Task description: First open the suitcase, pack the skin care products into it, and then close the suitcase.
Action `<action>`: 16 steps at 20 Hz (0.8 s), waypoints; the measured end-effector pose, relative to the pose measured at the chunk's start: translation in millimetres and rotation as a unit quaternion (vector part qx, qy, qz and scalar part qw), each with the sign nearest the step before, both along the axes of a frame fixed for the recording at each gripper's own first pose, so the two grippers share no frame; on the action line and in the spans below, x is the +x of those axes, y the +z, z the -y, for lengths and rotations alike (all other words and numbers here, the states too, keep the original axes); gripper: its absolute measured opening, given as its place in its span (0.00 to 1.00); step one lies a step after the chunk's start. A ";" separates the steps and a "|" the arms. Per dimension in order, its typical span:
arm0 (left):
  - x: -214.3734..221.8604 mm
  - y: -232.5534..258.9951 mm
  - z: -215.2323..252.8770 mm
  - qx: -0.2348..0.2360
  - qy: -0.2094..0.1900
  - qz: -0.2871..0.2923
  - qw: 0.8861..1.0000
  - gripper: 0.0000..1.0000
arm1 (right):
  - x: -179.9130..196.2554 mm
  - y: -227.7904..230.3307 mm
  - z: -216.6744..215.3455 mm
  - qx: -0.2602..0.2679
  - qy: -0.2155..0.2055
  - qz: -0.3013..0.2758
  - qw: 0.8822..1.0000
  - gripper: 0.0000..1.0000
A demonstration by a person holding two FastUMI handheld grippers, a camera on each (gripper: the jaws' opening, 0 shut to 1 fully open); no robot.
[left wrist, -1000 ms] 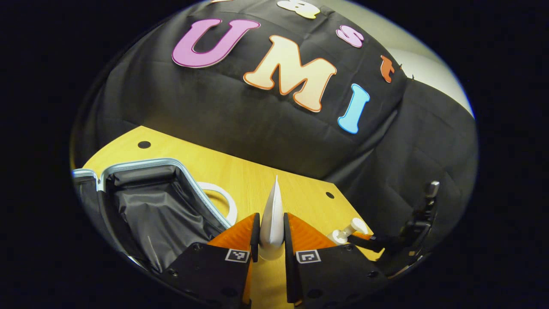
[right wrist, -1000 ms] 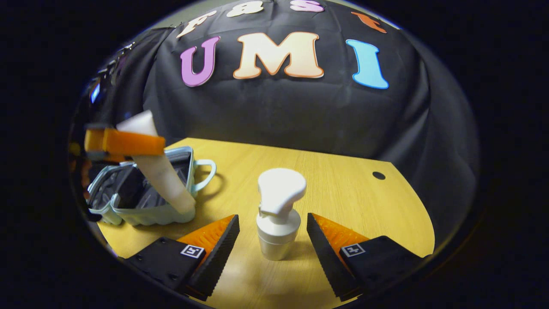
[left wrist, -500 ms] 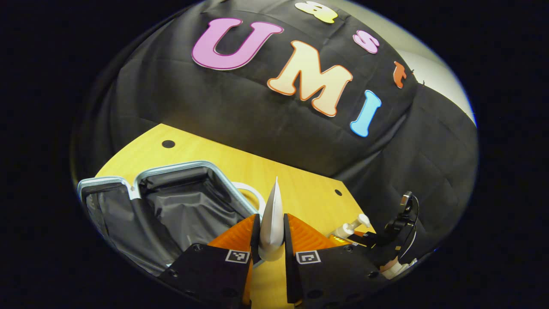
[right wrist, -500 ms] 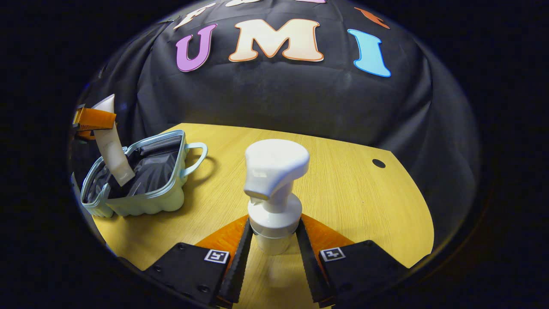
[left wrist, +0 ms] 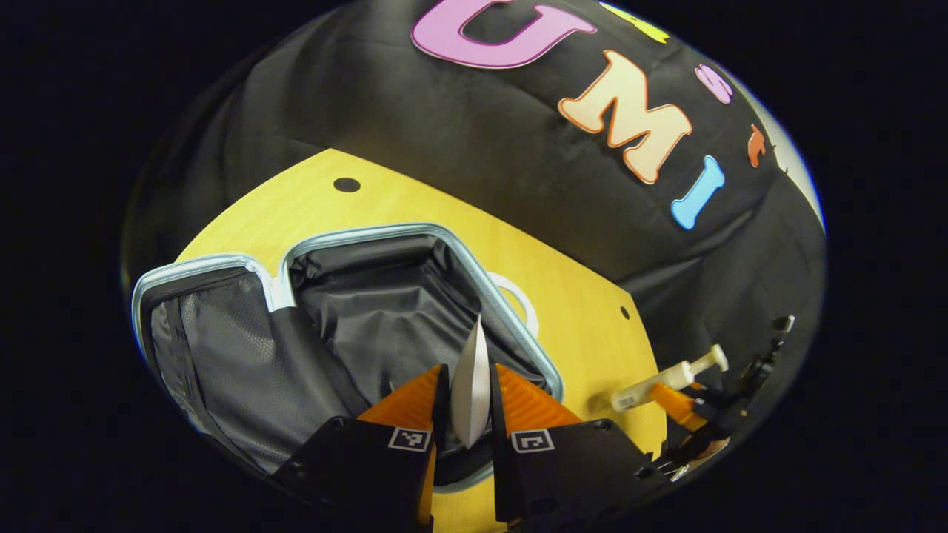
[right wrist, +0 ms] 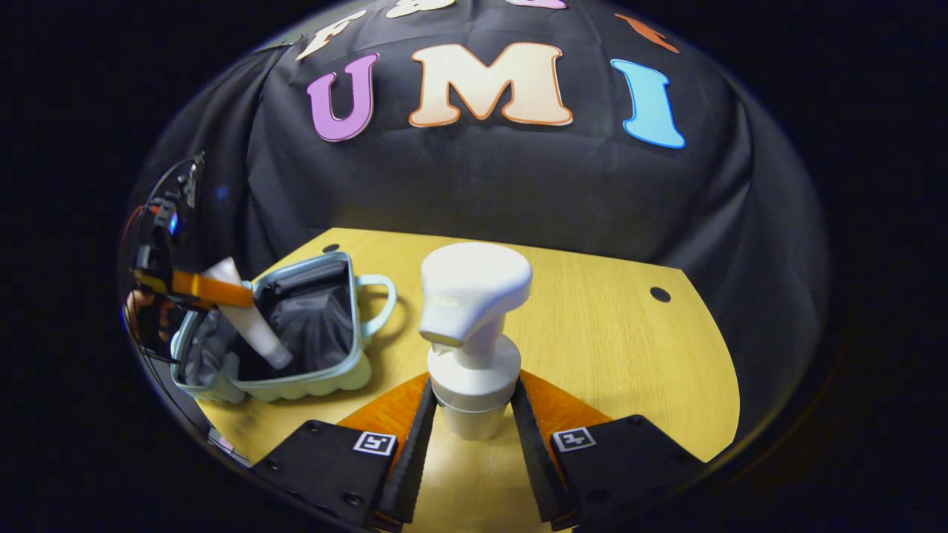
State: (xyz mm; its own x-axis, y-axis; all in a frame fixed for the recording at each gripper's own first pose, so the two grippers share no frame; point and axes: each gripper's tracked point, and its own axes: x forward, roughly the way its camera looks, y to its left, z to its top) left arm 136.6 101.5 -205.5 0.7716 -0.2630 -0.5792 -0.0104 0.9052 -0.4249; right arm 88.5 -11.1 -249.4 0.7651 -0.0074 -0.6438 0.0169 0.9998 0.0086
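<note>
Wooden table (right wrist: 607, 348) carries the opened pale-green suitcase (right wrist: 326, 381); left gripper (left wrist: 468, 396) clamps a white squeeze tube (left wrist: 471, 385) above it, right gripper (right wrist: 474, 414) clamps the white pump bottle (right wrist: 470, 333); packing and closing remain.

Pump bottle (right wrist: 472, 348) base hidden between right claw (right wrist: 472, 414) fingers.

Wood-grain table (right wrist: 607, 348), cloth-lined suitcase (left wrist: 385, 296)

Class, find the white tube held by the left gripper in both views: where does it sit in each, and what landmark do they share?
Left gripper view: the white tube stands bottom centre, between that gripper's fingers, over the open suitcase.
Right gripper view: the tube is far left, slanting into the suitcase.
Shared landmark: the suitcase's loop handle.
</note>
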 end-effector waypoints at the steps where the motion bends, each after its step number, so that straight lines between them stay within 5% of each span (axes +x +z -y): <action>1: 3.7 -1.8 -5.1 0.000 0.002 -0.001 1.000 0.22 | 5.3 11.7 -9.3 0.001 0.009 0.006 1.000 0.61; 4: 15.0 -0.5 -19.6 -0.010 0.017 0.001 1.000 0.32 | 27.8 39.1 -44.6 0.008 0.040 0.024 0.999 0.61; 7: 22.8 14.5 -37.4 -0.010 0.039 0.033 0.999 0.56 | 48.2 44.4 -89.4 0.013 0.087 0.030 0.996 0.62; 8: 24.0 23.0 -43.2 -0.012 0.044 0.048 0.998 0.72 | 53.6 41.5 -106.0 0.015 0.106 0.026 0.994 0.62; 10: 23.3 45.1 -53.0 -0.019 0.056 0.082 0.995 0.80 | 61.5 25.0 -137.8 0.021 0.141 0.011 0.990 0.62; 16: -28.2 89.3 -87.7 -0.009 0.074 0.142 0.987 0.80 | 78.9 -41.6 -205.0 0.025 0.218 -0.075 0.973 0.61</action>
